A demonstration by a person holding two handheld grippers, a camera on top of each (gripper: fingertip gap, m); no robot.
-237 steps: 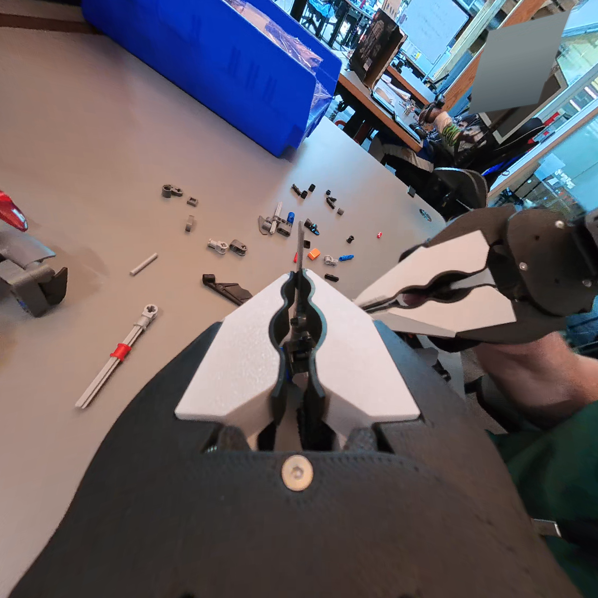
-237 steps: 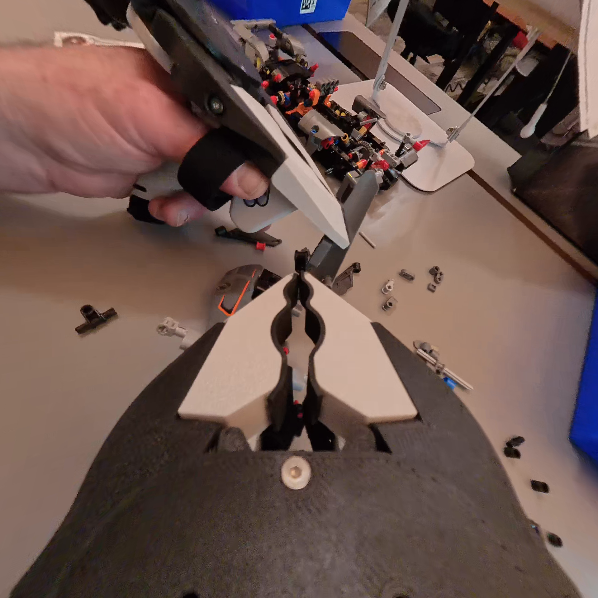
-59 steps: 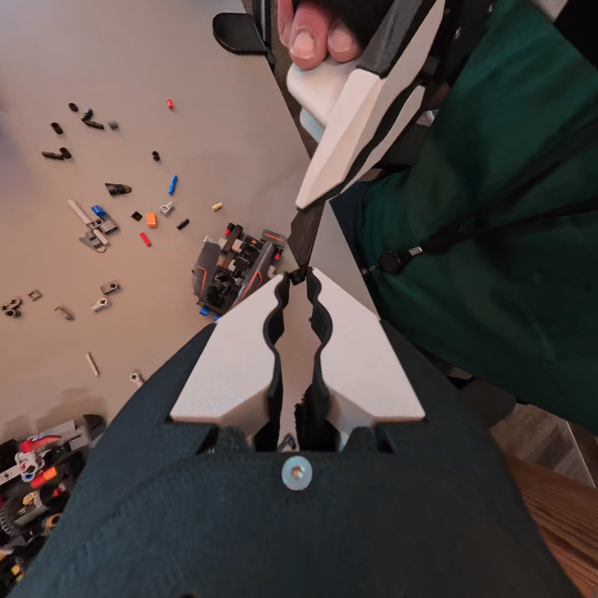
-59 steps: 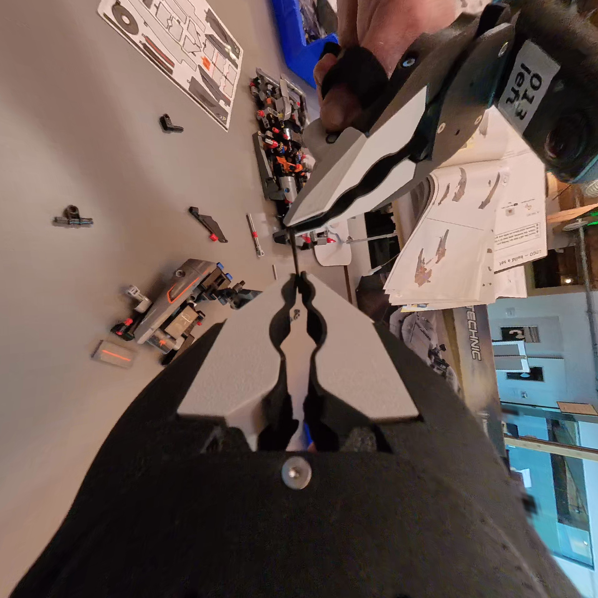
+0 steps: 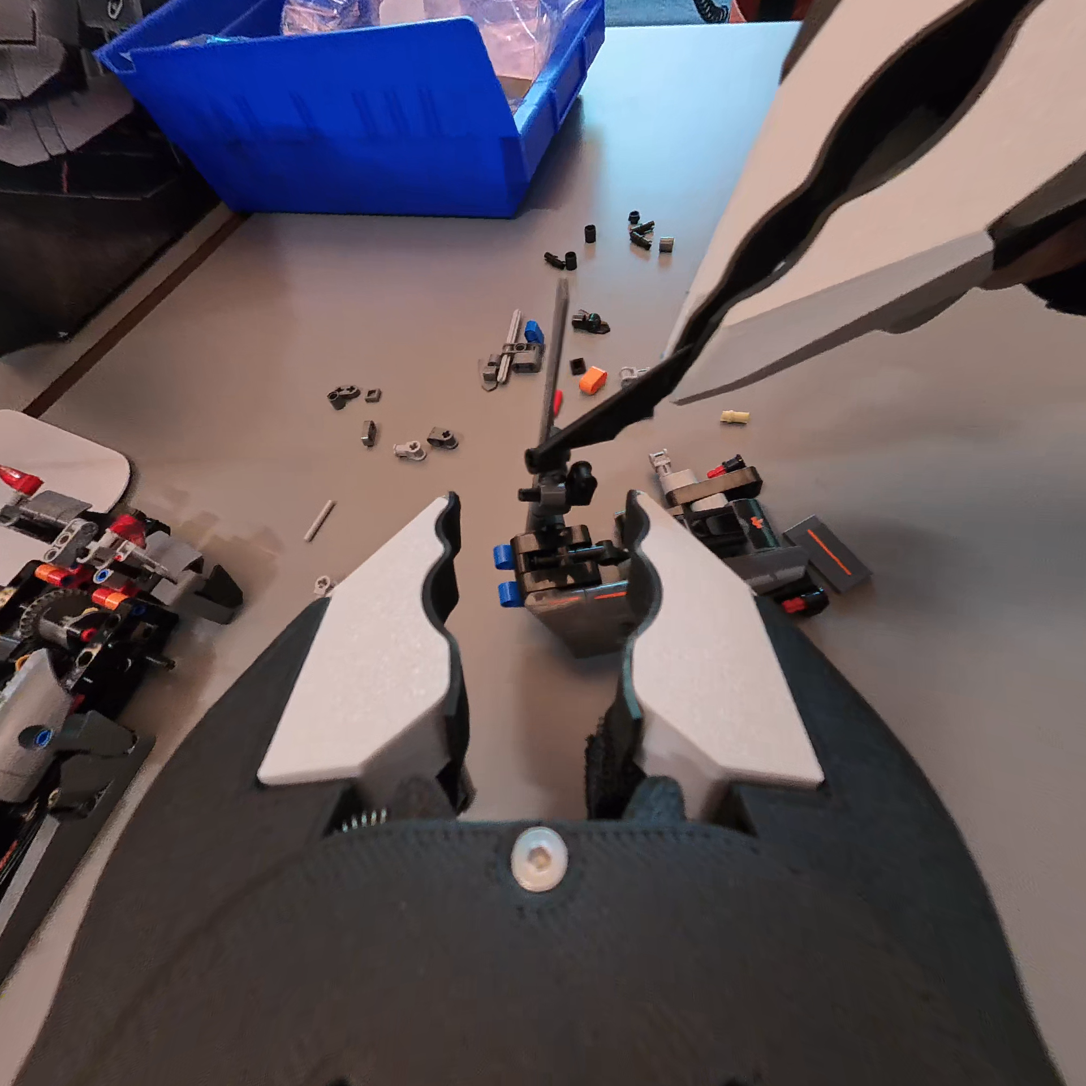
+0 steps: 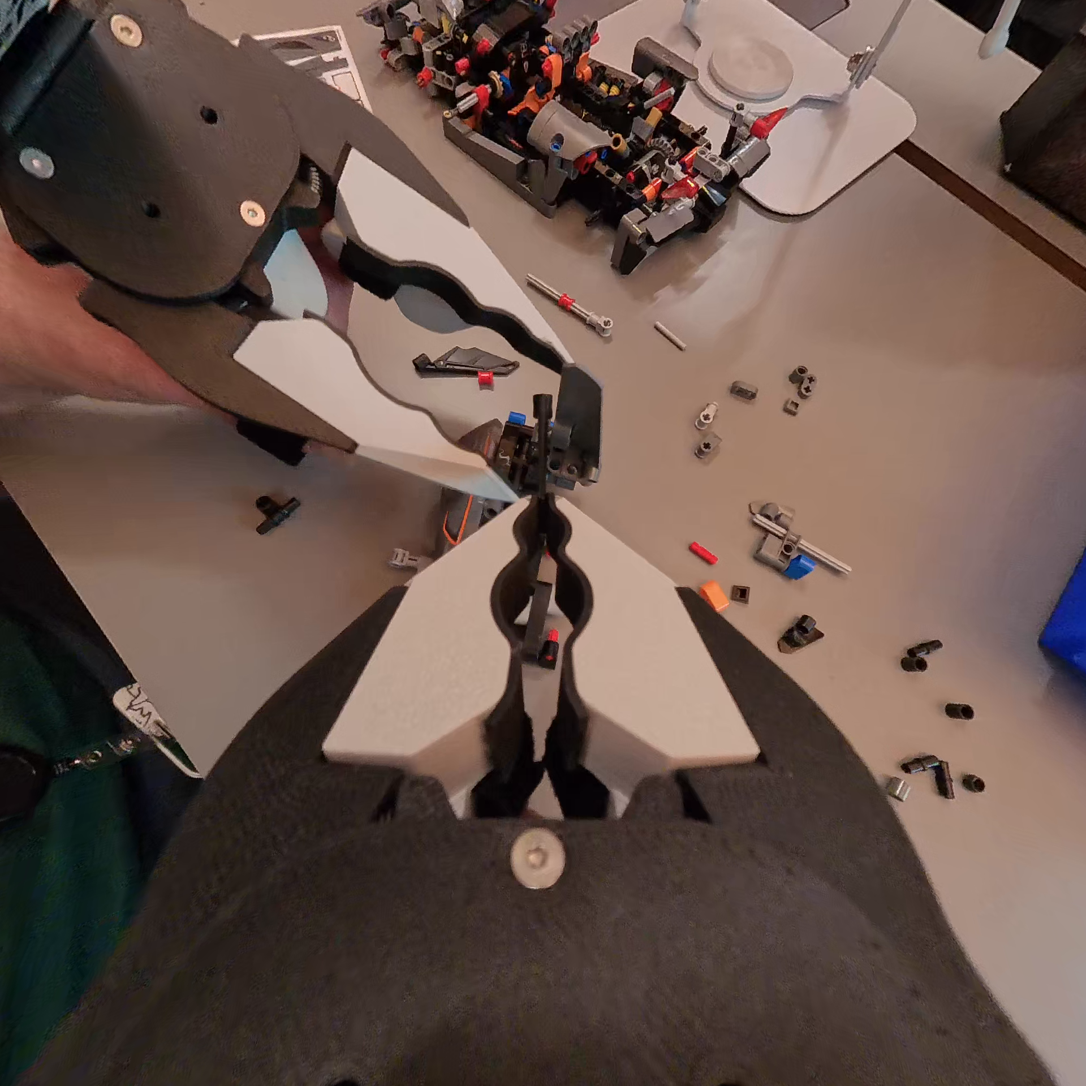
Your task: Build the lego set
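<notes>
While the left gripper (image 5: 540, 558) sits with fingers apart around the small dark sub-assembly (image 5: 573, 579) on the bench (image 5: 294, 329), its right finger touches that block. Just beyond the block, the right gripper (image 6: 538, 499), fingers clamped on a thin black panel piece (image 5: 599, 426), brings it to the block's top. Best to steady the block first, then press gently. Loose parts lie farther off; the blue bin (image 5: 352, 111) farthest.

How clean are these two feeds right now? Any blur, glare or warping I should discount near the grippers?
Left wrist view: the right gripper at upper right is soft with motion blur, while the small grey sub-assembly between the open fingers is sharp; wide-angle bending curves the blue bin. Right wrist view: the left gripper is smeared at its tips, the table shows soft shadows and no harsh glare.
</notes>
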